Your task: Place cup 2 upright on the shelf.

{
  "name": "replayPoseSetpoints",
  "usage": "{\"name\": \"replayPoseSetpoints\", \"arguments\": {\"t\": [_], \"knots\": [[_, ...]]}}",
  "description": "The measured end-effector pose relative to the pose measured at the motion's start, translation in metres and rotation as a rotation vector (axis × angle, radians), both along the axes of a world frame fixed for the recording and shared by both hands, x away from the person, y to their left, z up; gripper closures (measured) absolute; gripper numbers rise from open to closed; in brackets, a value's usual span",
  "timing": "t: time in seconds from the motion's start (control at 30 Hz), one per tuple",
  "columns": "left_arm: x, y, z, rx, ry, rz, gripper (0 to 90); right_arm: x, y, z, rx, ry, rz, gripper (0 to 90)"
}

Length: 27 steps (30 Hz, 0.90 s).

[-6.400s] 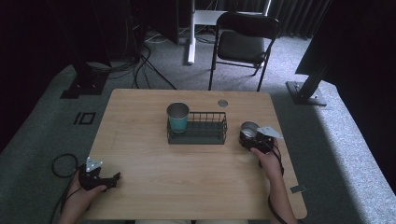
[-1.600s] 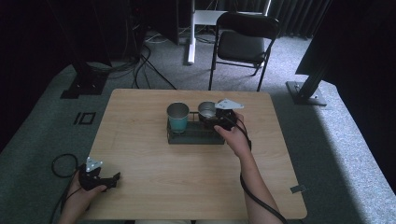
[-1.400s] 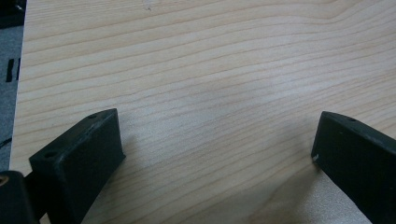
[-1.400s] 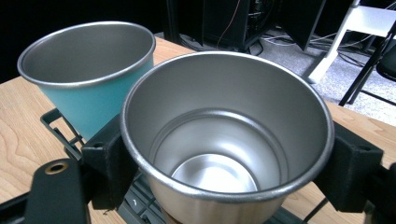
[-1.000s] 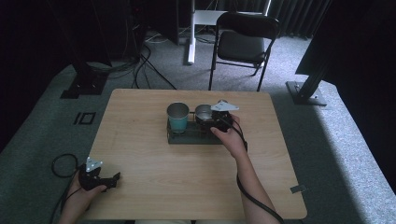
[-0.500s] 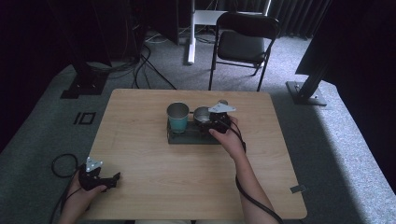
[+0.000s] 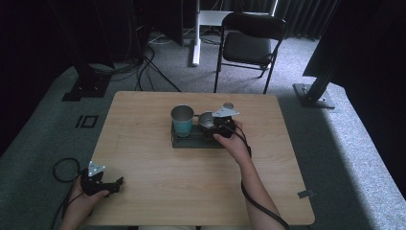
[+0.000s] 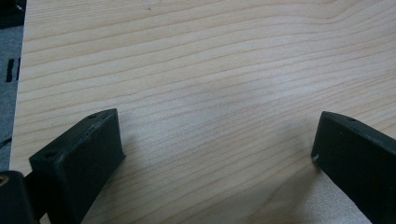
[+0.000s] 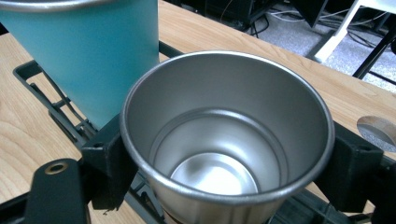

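Since the earliest frame, the right gripper (image 7: 221, 125) has carried the steel cup (image 7: 207, 120) from the table's right side up over the wire rack (image 7: 191, 142), and over the last half second it has eased a little lower and closer to the teal cup (image 7: 182, 120); the left gripper (image 7: 101, 181) has stayed put at the near left corner. Nearest the person, that left gripper rests on the wooden table (image 7: 158, 191) in the left hand (image 7: 81, 196), and in its own view the two black jaws stand wide apart over bare wood grain (image 8: 210, 84) with nothing between them. Farther in, the right hand (image 7: 234, 141) reaches to the middle of the table, and the right gripper's jaws are clamped on either side of the steel cup (image 9: 224, 140), which sits upright and empty, its rim open to the camera. The cup is inside or just above the rack (image 9: 51, 107), right beside the teal cup (image 9: 88, 51); whether its base touches the rack floor cannot be told. Beyond the rack, a small round hole (image 7: 228, 105) shows in the tabletop. Past the far edge a black folding chair (image 7: 249, 43) stands on grey carpet.
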<state>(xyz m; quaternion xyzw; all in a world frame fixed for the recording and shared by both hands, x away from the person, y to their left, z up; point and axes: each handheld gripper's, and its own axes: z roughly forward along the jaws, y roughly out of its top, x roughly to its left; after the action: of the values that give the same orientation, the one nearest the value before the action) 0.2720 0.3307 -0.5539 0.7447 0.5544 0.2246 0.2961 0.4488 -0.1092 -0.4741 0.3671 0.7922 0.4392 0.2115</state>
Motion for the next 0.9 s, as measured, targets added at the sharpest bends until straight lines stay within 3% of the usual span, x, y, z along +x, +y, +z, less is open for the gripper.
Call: {"name": "replayPoseSetpoints", "arguments": {"t": [0.7, 0.9], "knots": [[0.0, 0.0, 0.0, 0.0, 0.0, 0.0, 2.5, -0.0025, -0.0052, -0.004, 0.022, -0.001, -0.008, 17.7], [0.0, 0.0, 0.0, 0.0, 0.0, 0.0, 2.5, -0.0055, -0.0081, -0.0008, 0.031, -0.015, -0.009, 12.7]]}}
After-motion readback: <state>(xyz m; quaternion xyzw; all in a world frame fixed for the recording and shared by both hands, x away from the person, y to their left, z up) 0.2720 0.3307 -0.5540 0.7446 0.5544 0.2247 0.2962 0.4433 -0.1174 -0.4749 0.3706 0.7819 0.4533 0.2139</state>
